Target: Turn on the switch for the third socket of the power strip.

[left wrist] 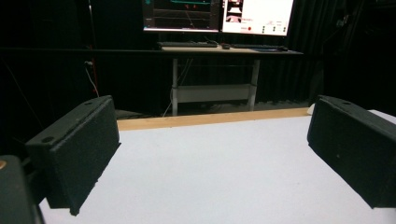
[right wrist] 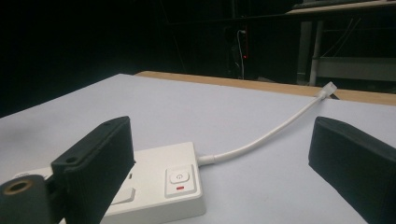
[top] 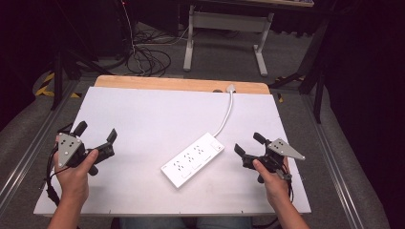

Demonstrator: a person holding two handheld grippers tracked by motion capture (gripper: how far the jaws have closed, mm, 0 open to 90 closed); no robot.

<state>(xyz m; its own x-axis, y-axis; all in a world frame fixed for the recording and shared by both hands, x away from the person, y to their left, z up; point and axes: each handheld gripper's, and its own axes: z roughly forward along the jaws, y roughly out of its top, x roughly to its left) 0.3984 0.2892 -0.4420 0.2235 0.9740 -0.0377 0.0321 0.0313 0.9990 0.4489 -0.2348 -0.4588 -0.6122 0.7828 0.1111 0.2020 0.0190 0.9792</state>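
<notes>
A white power strip lies diagonally on the white table, its white cable running to the far edge. In the right gripper view the strip's switch end and cable sit just ahead of the jaws. My left gripper is held open above the table's left side, nothing between its jaws; in its own view the gripper spans bare table. My right gripper is open just right of the strip, empty; its own view shows the gripper wide apart.
The table has a wooden strip along its far edge. Beyond it stand a desk frame and loose cables on the floor. Monitors sit on a desk far ahead of the left gripper.
</notes>
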